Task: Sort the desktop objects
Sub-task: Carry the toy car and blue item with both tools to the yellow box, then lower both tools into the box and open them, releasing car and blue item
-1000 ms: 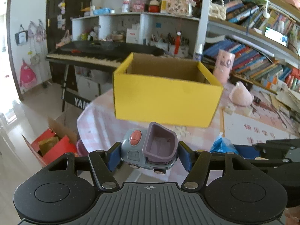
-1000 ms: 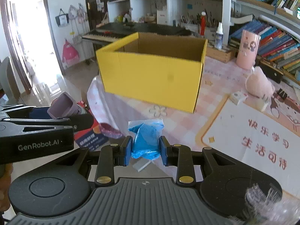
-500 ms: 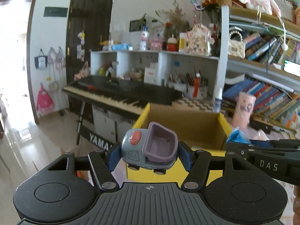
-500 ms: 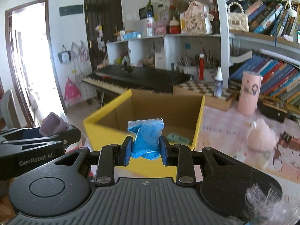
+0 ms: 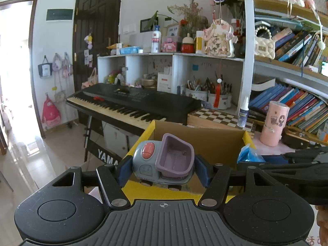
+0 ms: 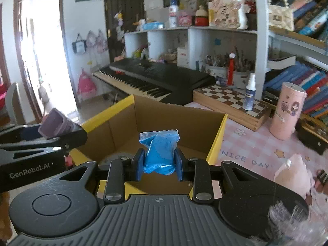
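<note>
**Right now: both hand-held grippers are holding their loads over the yellow box**

Nearest to you, your left hand-held gripper [image 5: 163, 169] is clamping a toy truck [image 5: 163, 165] between its blue pads, jaws about half spread; the grey cab with its red button is sitting to the left and the purple tipper bed is facing up. Your right hand-held gripper [image 6: 158, 163] is pinching a crumpled blue plastic bag [image 6: 160, 152] with its jaws drawn fairly close, the bag's sealed top edge sticking up above the pads. Each tool is showing in the other's view: the left one is sitting to the left of the right one, with the purple bed poking out over it.

Just beyond both sets of fingers, the yellow cardboard box [image 6: 215, 141] is standing open on the counter [image 6: 252, 149], which is wearing a pink checked cloth. Something grey is lying on the box floor, too hidden to name.

Farther right, a pink cylinder [image 6: 288, 110] and a pink plush toy [image 6: 293, 176] are resting on the cloth. Behind the box, a chessboard case [image 6: 229, 102] with a spray bottle [image 6: 250, 95] on it and a black keyboard [image 5: 131, 102] are lining the back.
</note>
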`<state>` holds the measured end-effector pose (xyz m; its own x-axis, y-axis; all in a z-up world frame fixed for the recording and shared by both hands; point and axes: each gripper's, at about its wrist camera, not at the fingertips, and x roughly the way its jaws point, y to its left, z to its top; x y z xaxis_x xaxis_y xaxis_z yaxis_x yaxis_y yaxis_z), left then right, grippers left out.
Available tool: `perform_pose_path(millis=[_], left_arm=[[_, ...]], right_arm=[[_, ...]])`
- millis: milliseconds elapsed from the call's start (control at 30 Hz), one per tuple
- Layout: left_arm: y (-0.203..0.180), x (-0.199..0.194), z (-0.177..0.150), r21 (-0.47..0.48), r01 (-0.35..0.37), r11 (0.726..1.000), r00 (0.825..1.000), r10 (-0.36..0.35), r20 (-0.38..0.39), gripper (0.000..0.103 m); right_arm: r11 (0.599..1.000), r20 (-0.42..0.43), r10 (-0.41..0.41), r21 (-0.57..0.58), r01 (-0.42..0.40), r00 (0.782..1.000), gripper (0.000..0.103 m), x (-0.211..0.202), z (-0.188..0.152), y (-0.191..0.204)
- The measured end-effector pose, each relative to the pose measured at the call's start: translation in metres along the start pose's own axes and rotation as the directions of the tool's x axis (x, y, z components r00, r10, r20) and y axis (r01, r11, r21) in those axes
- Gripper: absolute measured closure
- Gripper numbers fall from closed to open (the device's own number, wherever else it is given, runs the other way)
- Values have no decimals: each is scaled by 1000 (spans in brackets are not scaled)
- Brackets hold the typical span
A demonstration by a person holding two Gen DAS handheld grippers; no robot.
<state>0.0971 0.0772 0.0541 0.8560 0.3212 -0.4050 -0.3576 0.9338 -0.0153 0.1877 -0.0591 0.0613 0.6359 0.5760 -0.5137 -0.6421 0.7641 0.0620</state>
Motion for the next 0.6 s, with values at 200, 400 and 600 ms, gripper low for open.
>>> perform_pose_path(millis=[200,400,600], left_arm=[[-12,20,1,19,-19,1000,999,20,-42,40],[-20,42,1,41,-36,999,993,40,-109,40],[-28,62,1,76,-38,996,984,50,-169,40]], right_arm=[[994,-64,50,-96,-56,997,75,25,7,-12],[974,-123,52,-215,-78,991,75,48,10,-24],[952,-161,63,-287,-108,985,75,68,18,-39]])
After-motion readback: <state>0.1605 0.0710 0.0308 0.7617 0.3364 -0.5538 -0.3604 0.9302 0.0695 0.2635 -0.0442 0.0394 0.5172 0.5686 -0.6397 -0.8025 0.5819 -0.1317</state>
